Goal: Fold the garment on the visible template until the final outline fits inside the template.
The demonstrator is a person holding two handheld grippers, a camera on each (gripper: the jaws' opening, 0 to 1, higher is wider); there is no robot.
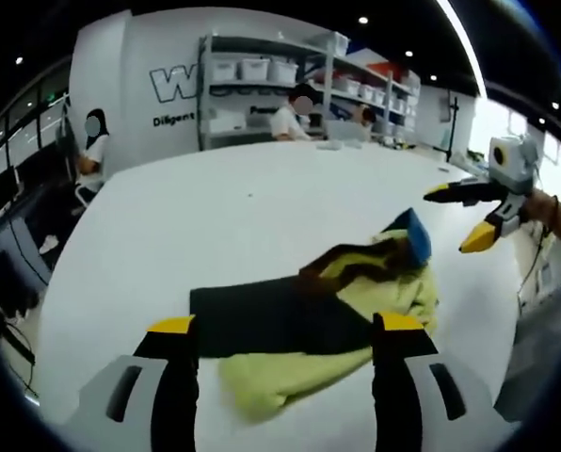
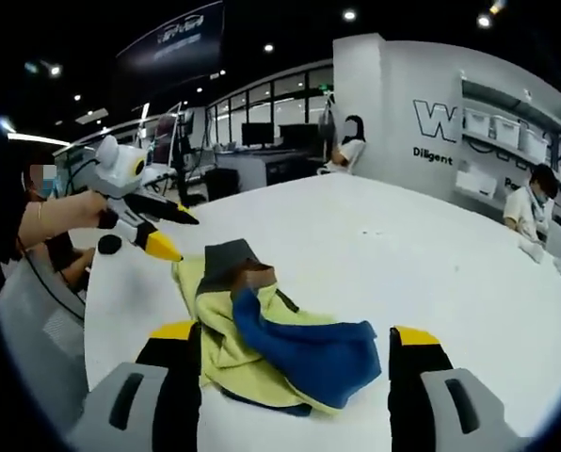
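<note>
A crumpled yellow garment (image 1: 384, 287) with blue and brown parts lies on a white table (image 1: 243, 207), partly over a black rectangular template (image 1: 262, 315). My left gripper (image 1: 285, 325) hovers open above the template's near edge, nothing between its jaws. At the right, a hand holds my right gripper (image 1: 457, 217) open in the air beyond the garment. In the right gripper view the garment (image 2: 280, 348) is bunched between the open right gripper (image 2: 293, 331), blue fold on top, with a dark grey patch (image 2: 229, 254) at its far end. The left gripper (image 2: 172, 235) hangs open at the left.
The white table (image 2: 422, 254) stretches far behind the garment. Shelving with bins (image 1: 262, 85) and seated people (image 1: 285, 118) stand beyond the far edge. Another person sits at desks (image 2: 346, 141) farther back. The table's edge runs close at the left (image 1: 55, 311).
</note>
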